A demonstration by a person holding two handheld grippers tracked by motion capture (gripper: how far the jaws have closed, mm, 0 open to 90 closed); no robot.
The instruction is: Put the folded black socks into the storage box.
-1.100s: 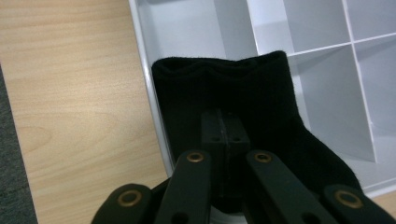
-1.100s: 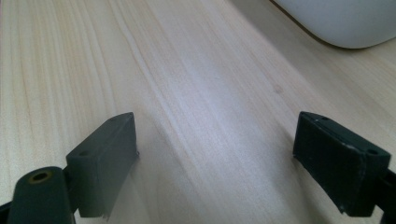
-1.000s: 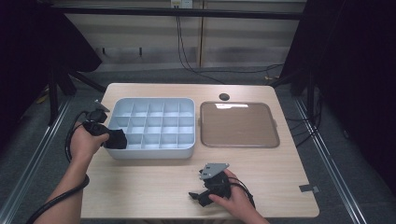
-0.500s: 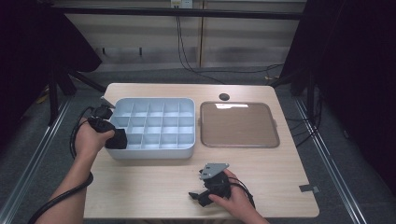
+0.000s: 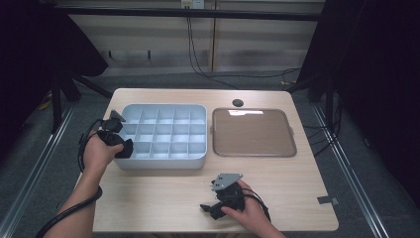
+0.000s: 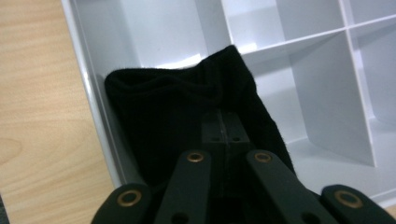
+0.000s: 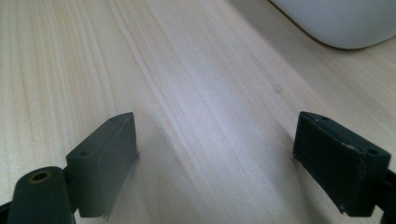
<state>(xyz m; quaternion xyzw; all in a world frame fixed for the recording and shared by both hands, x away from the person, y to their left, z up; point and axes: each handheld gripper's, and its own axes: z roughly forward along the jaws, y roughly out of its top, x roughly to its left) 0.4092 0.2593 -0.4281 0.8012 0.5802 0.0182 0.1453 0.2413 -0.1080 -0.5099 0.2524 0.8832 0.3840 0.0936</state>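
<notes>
The left gripper (image 6: 223, 135), clamped on a black knitted cloth (image 6: 187, 121), holds it over the corner cell of the pale grey compartment tray (image 5: 163, 163); lower it fully inside before releasing. The right gripper (image 7: 217, 163) rests wide apart on the wooden table (image 7: 187, 70)

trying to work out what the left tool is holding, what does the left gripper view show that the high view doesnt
Left gripper view alone: the jaws are closed on a black cloth hanging into a compartment at the tray's edge, its ribbed hem visible.

High view alone: the whole table, the brown tray, the right tool resting on bare wood, and both hands.

Both: the left tool, the grey divided tray and the wooden tabletop.
</notes>
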